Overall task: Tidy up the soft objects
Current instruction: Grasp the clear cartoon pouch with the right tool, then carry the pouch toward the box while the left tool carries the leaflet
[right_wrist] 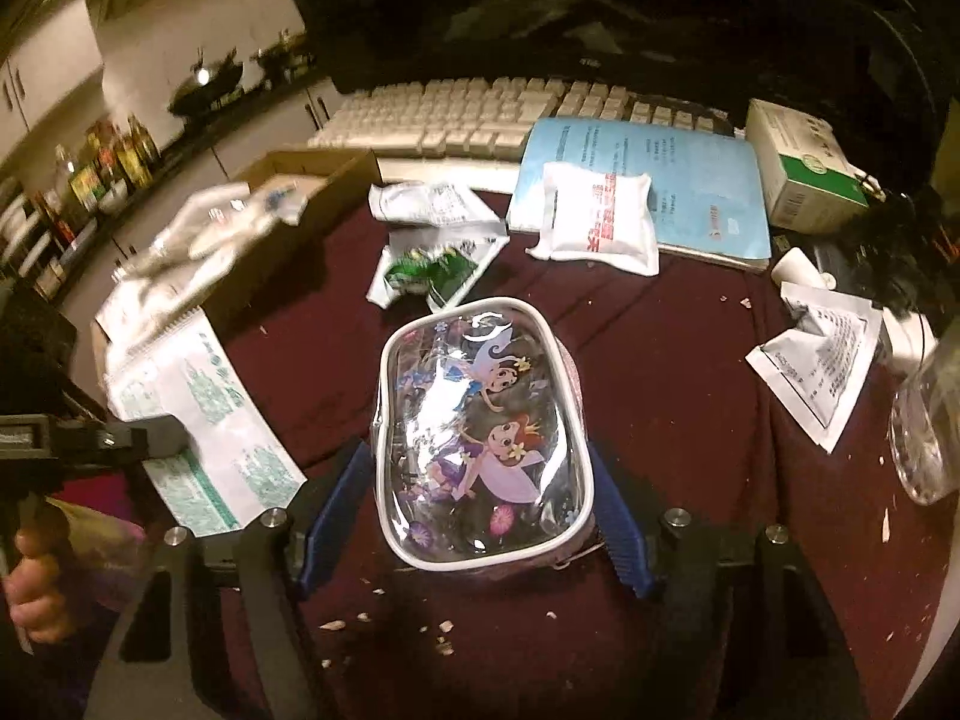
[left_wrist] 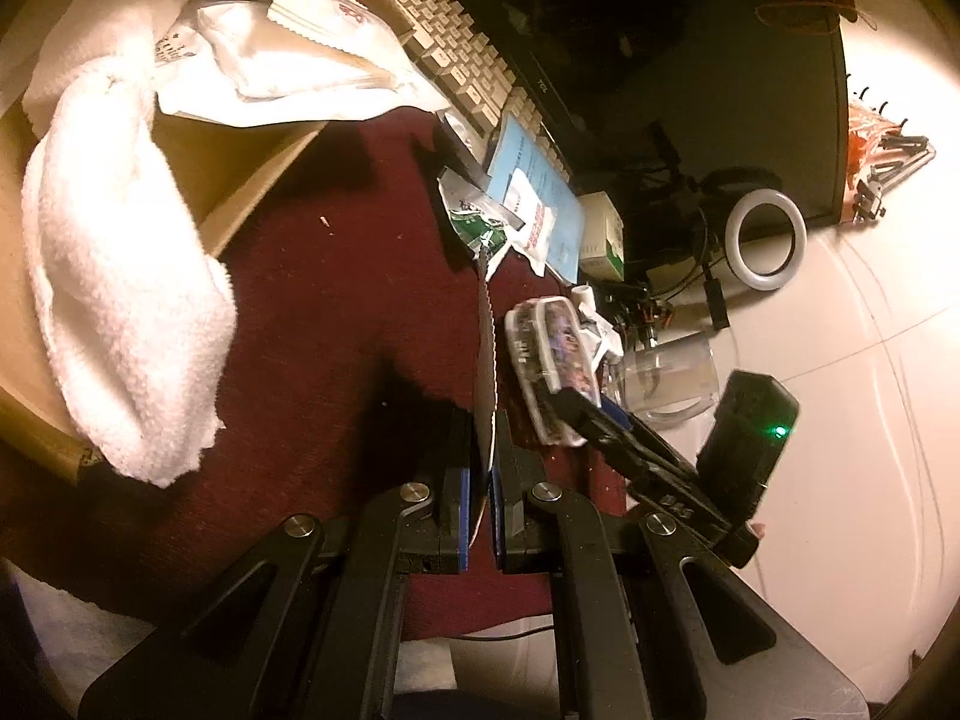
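My left gripper (left_wrist: 483, 420) is shut on a flat white sachet with green print (left_wrist: 487, 336), seen edge-on there; the same sachet (right_wrist: 204, 414) shows held at the left in the right wrist view. My right gripper (right_wrist: 480, 474) is wide open around a clear cartoon pouch (right_wrist: 477, 432) that lies on the maroon cloth (right_wrist: 660, 372); the blue pads (right_wrist: 339, 498) stand on either side of it, apart from it. The pouch also shows in the left wrist view (left_wrist: 549, 360). A cardboard box (left_wrist: 240, 180) holds a white towel (left_wrist: 114, 276) and white packets (left_wrist: 288, 54).
On the cloth lie a green-printed packet (right_wrist: 432, 270), a white packet with red print (right_wrist: 600, 222) on a blue folder (right_wrist: 690, 180), and a paper sachet (right_wrist: 822, 360). A keyboard (right_wrist: 480, 114), a green-white carton (right_wrist: 804, 168) and a clear glass container (right_wrist: 924, 438) stand around.
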Available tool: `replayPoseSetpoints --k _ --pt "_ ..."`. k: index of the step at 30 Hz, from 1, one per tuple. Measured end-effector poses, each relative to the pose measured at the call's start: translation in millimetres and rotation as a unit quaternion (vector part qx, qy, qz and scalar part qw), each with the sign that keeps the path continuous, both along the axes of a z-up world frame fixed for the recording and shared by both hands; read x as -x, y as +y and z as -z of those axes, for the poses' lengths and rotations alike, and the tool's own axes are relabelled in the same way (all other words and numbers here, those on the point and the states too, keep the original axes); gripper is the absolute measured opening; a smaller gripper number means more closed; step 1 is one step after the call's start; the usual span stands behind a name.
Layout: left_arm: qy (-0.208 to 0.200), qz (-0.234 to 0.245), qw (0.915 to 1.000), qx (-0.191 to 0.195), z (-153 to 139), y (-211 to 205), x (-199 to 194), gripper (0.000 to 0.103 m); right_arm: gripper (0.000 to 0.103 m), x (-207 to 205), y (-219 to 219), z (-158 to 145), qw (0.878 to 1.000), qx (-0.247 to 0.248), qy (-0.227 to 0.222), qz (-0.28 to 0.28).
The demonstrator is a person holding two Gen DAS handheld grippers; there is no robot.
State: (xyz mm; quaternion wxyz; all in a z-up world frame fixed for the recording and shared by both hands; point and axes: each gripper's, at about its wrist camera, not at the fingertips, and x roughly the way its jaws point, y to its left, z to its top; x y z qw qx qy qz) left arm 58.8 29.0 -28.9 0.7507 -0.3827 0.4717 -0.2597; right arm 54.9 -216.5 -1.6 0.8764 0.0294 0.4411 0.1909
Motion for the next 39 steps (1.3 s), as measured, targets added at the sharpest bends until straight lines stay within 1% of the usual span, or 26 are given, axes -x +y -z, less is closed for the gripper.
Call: replayPoseSetpoints --k 3,5,8,11,15,17,18,19,20,24,29,31,34,37,39 --pt "0.001 0.001 1.0 0.001 1 1 1 0.004 0.072 2 -2 -2 1.0 -0.025 -0.001 0.005" --pt "-0.001 0.005 1.0 -0.005 0 -2 2 0.004 0.072 6 4 -3 0.999 -0.038 0.002 -0.01" --pt "-0.001 -0.002 0.9997 -0.026 0 -6 1 0.004 0.072 14 21 -2 0.999 -0.033 0.001 -0.038" --pt "-0.001 0.003 0.9994 -0.033 2 -10 -1 0.004 0.072 19 35 3 0.998 -0.027 0.004 -0.052" --pt "0.021 0.002 0.9994 -0.028 12 -11 -7 0.004 0.072 22 47 9 0.997 -0.024 0.01 -0.066" --pt "0.017 -0.008 0.9992 -0.035 13 -11 -5 0.004 0.072 22 47 9 0.997 -0.027 0.009 -0.069" --pt "0.014 -0.01 0.9993 -0.032 12 -10 -5 0.001 0.072 23 47 8 0.997 -0.032 0.009 -0.069" --pt "0.012 -0.015 0.9994 -0.029 10 -9 -4 0.001 0.072 23 45 8 0.997 -0.037 0.007 -0.068" --pt "0.006 -0.013 0.9996 -0.026 7 -9 -3 0.001 0.07 24 44 7 0.997 -0.043 0.005 -0.067" --pt "0.001 -0.01 0.9999 0.003 -2 -2 -3 0.001 0.07 23 38 -5 0.996 -0.066 -0.011 -0.055" --pt "-0.003 -0.025 0.9993 0.027 -14 21 -3 0.001 0.069 15 43 -16 0.995 -0.077 -0.021 -0.053" --pt "-0.014 -0.032 0.9988 0.035 -25 33 -3 0.001 0.069 11 49 -22 0.995 -0.083 -0.026 -0.057" --pt "-0.038 -0.049 0.9978 0.02 -47 52 -6 0.001 0.069 1 63 -32 0.993 -0.091 -0.033 -0.062" --pt "-0.067 -0.072 0.9951 0.009 -73 78 -15 0.001 0.069 -15 80 -41 0.992 -0.102 -0.032 -0.068" --pt "-0.076 -0.087 0.9933 -0.005 -86 94 -24 0.001 0.069 -28 94 -48 0.993 -0.097 -0.034 -0.064"
